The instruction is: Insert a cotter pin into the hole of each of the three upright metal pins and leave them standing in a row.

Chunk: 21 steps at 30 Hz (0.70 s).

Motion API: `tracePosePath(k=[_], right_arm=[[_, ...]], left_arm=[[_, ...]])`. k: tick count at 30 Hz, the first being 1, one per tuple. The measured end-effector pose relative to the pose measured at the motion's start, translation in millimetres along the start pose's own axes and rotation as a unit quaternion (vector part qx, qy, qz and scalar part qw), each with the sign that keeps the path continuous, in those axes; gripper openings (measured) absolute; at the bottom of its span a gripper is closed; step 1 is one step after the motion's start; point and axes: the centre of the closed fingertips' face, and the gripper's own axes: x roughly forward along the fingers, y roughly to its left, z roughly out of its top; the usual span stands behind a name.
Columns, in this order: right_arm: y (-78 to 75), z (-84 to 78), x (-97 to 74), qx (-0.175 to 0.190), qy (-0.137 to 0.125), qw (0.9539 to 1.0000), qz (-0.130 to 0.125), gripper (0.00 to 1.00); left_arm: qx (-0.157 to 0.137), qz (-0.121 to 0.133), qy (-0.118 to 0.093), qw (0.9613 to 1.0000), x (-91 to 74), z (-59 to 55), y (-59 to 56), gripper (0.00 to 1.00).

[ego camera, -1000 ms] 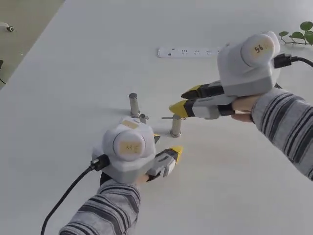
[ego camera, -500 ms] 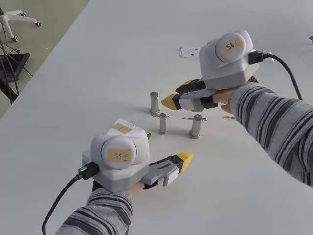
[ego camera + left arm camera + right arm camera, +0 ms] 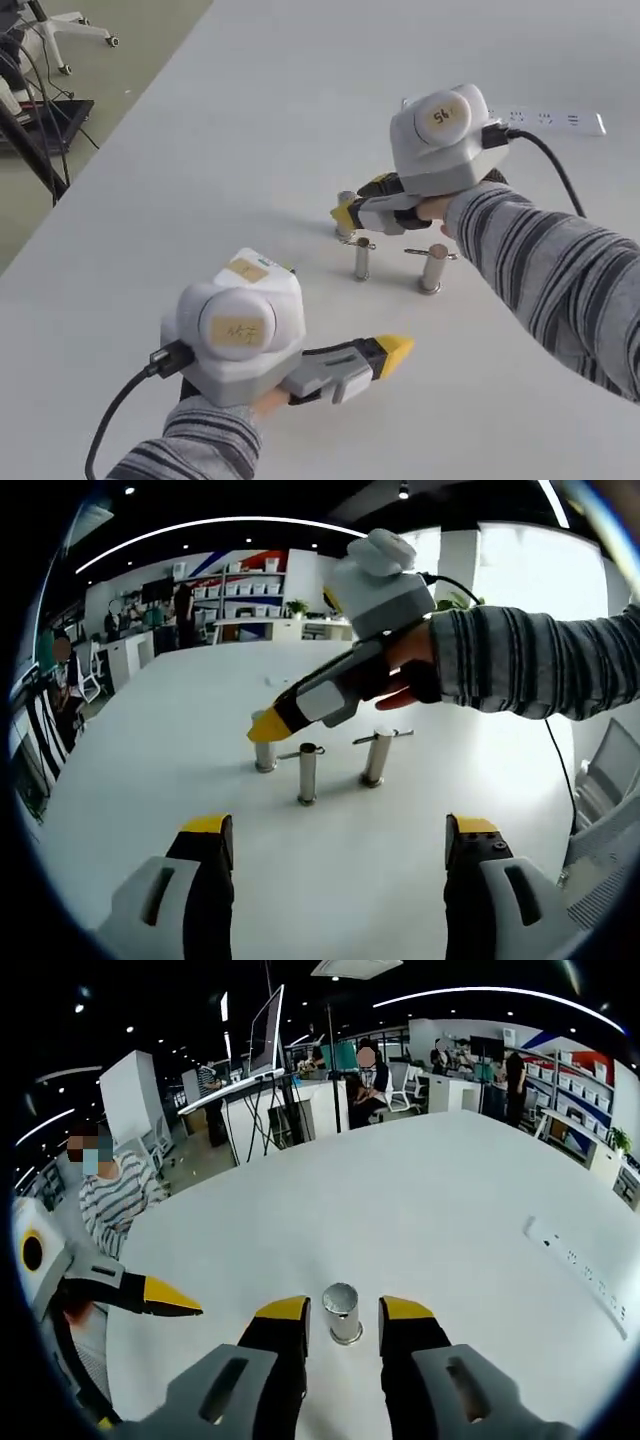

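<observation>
Right hand-held gripper (image 3: pixel 345 1312), jaws slightly apart and empty, straddles the bare upright steel pin (image 3: pixel 341 1300) beside two cotter-pinned neighbours (image 3: pixel 362 258) (image 3: pixel 432 268) on the white worktop (image 3: pixel 250 120); closing squarely to steady it seems next.

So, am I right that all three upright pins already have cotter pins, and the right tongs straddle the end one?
Not quite: the end pin that the right tongs straddle is bare, as the right gripper view shows. Only the middle pin and the other end pin have cotter pins.

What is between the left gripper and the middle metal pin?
Bare table, seen in the left gripper view, separates the left gripper from the middle metal pin.
</observation>
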Motion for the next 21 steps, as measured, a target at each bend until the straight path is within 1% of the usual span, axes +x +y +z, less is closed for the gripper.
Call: tracePosePath(k=[2,5,8,12,14,15,16,17,21], right_arm=[[1.6,-2.2,2.3,-0.002,0.004,1.0000,-0.002,0.20],[-1.9,-4.8,4.6,-0.008,0.009,0.9999,-0.011,0.19],[-1.7,-5.1,6.4,-0.007,0.010,0.9999,-0.008,0.17],[1.1,-6.2,7.3,-0.009,0.011,0.9999,-0.007,0.14],[2.2,-7.2,7.7,-0.006,0.013,0.9999,-0.006,0.12],[4.8,-6.6,8.0,-0.009,0.011,0.9999,-0.001,0.10],[3.9,-5.5,8.0,-0.015,0.009,0.9998,-0.006,0.10],[3.7,-6.0,7.4,-0.026,0.012,0.9996,-0.008,0.09],[4.4,-5.0,6.5,-0.035,0.012,0.9993,-0.006,0.09]], left_arm=[[0.003,-0.001,-0.001,1.0000,-0.3,1.8,1.6,0.90],[-0.002,0.001,-0.008,1.0000,-1.5,5.8,4.5,0.95],[-0.004,-0.001,-0.011,0.9999,-2.4,6.8,4.7,0.98],[-0.003,-0.001,-0.006,1.0000,-2.9,5.7,5.3,0.99],[-0.010,0.004,-0.003,0.9999,-3.1,4.8,6.8,0.99],[-0.010,0.005,-0.007,0.9999,-2.9,5.9,7.1,0.99],[-0.011,0.005,-0.008,0.9999,-3.0,6.3,7.0,0.99],[-0.011,0.006,-0.007,0.9999,-3.3,6.2,6.9,0.99],[0.001,0.009,-0.001,1.0000,-3.5,2.5,5.6,0.99]])
